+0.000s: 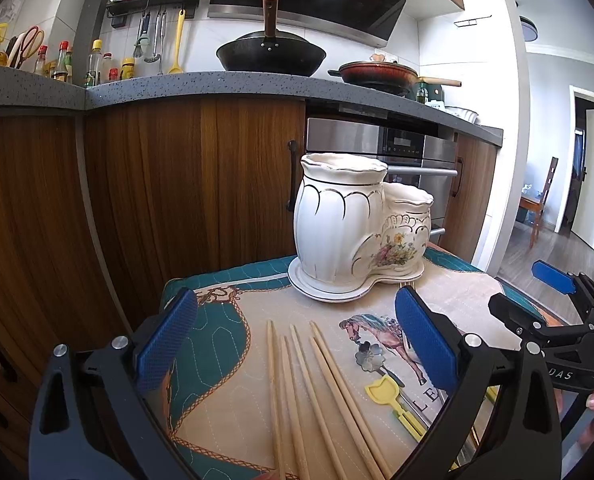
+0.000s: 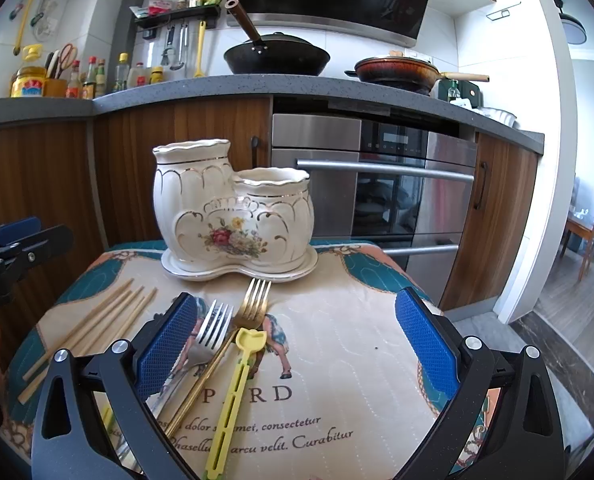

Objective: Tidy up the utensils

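On printed cloth [image 2: 337, 360] by kitchen cabinets: ceramic holder [image 2: 233, 216], chopsticks [image 1: 313, 400], forks [image 2: 233, 320]. Left gripper [image 1: 297, 344] and right gripper [image 2: 297, 344] both spread wide, empty, tilted slightly down.

Left claw [image 1: 297, 344] and right claw [image 2: 297, 344] side by side, tilted slightly downward, jaws wide apart, empty.

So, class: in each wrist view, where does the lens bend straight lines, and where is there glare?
Left wrist view: the countertop edge bows, and the doorway side is washed out. Right wrist view: the oven front curves and reflects light; the silver fork glints.
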Action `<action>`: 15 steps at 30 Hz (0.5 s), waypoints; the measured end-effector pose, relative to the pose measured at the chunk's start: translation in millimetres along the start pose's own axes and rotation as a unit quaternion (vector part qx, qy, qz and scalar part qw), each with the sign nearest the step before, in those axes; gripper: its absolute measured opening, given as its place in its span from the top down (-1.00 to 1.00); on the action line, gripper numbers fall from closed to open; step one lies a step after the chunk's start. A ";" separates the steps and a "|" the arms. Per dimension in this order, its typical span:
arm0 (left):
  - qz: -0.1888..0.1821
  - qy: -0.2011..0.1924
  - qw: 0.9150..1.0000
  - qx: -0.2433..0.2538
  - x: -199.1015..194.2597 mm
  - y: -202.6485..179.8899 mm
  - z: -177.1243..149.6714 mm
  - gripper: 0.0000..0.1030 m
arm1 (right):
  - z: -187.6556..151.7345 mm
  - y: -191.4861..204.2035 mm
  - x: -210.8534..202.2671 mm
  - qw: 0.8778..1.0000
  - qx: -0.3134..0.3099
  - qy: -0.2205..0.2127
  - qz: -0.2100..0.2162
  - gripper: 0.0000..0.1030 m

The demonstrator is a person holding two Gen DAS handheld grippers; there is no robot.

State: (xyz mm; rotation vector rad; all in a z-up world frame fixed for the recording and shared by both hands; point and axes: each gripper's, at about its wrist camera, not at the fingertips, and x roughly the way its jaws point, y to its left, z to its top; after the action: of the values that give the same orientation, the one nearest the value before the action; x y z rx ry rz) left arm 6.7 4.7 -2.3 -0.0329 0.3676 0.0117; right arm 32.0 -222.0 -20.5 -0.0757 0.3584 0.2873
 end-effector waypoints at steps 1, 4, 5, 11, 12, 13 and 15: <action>0.000 0.000 1.000 0.000 0.2 0.0 -0.2 -0.90 | 0.0 0.0 0.2 1.000 0.000 0.000 0.000 -0.91; 0.000 0.000 1.000 0.000 0.6 0.4 -0.8 -0.89 | 0.1 0.5 0.3 1.000 -0.001 0.000 0.000 -0.91; 0.000 0.000 1.000 0.000 0.7 0.7 -1.0 -0.89 | -0.1 0.5 0.5 1.000 -0.001 0.000 0.000 -0.91; 0.000 0.000 1.000 0.000 0.0 0.0 0.5 -0.89 | -0.4 0.9 1.2 1.000 -0.002 0.001 0.000 -0.91; 0.000 0.001 1.000 0.000 0.2 0.0 0.3 -0.89 | -0.5 0.9 1.3 1.000 -0.001 0.001 0.000 -0.91; 0.000 0.001 1.000 0.000 0.4 0.1 0.2 -0.89 | -0.4 1.0 1.2 1.000 -0.001 0.001 -0.001 -0.91; 0.000 0.000 1.000 -0.001 0.0 0.0 0.6 -0.89 | -0.4 1.1 1.4 1.000 -0.001 0.001 0.000 -0.91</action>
State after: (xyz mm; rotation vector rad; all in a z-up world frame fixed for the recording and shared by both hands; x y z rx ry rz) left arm 7.0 4.7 -1.7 -0.0341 0.3685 0.0121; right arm 32.9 -220.5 -21.4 -0.0787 0.3596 0.2871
